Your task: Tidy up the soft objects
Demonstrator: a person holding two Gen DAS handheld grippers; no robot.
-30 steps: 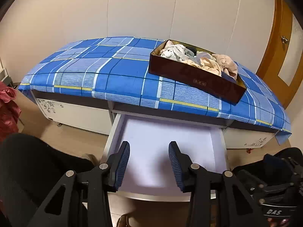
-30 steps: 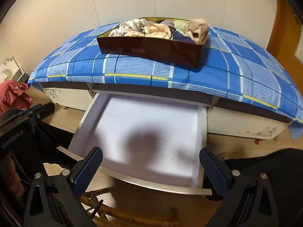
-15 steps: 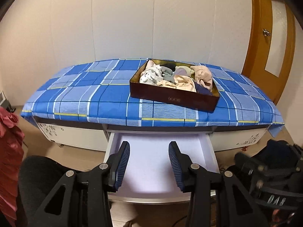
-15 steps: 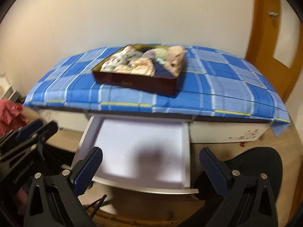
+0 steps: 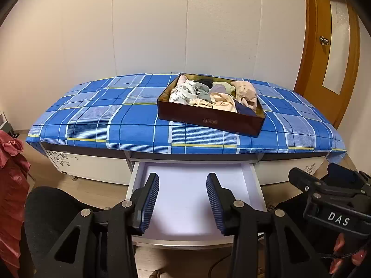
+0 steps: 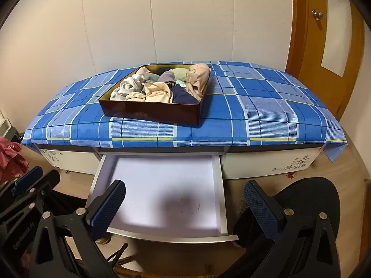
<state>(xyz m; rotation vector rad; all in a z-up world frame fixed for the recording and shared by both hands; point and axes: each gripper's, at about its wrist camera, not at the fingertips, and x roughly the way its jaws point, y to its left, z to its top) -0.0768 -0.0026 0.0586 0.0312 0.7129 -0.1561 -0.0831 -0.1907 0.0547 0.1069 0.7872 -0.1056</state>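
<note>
Beyond both empty tools, the clothes (image 5: 209,96) fill the box (image 5: 209,121).

I can read "DAS" in white letters on the right gripper (image 5: 334,210) body, at the left wrist view's right edge. The small label (image 5: 209,121) on the box's front wall is too small for me to read.

Each handheld gripper, the left gripper (image 5: 182,202) and right gripper (image 6: 184,206), was a black frame with triangular cut-outs and silver screw heads. Its jaws carried blue ribbed pads (image 5: 149,202). White lettering "DAS" marked the right unit's body. The person wore black trousers (image 5: 58,210).
</note>
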